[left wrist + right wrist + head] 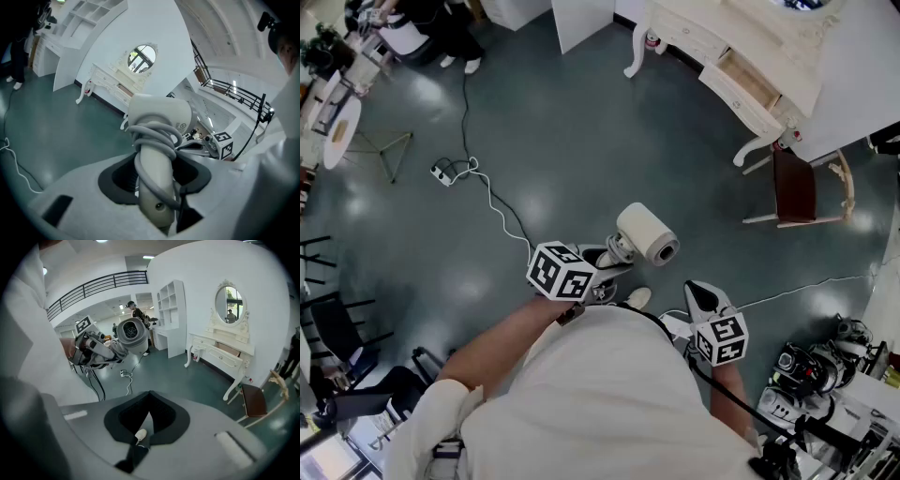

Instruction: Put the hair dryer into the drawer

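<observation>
**Dryer in hand, well short of the open drawer**

A white dressing table with an oval mirror stands by the far wall, and one drawer is pulled open at its front. A chair with a dark seat stands near the table's end leg, off to one side of the drawer. A power strip lies on the grey-green floor, and its white cable trails towards the person's feet. Another person stands in the far corner, and gear is piled at the person's right.

The hair dryer is held out in front of the person's body, above the floor and well apart from the table. The left gripper has its jaws clamped on the handle, as its own view shows. The dryer is cream-white with a fat round barrel. A grey cord is wound in loops round the top of the handle. The right gripper view shows the barrel's grilled round end facing it.

The right gripper hangs just beside the person's right side. Its jaws are drawn together with nothing between them.
</observation>
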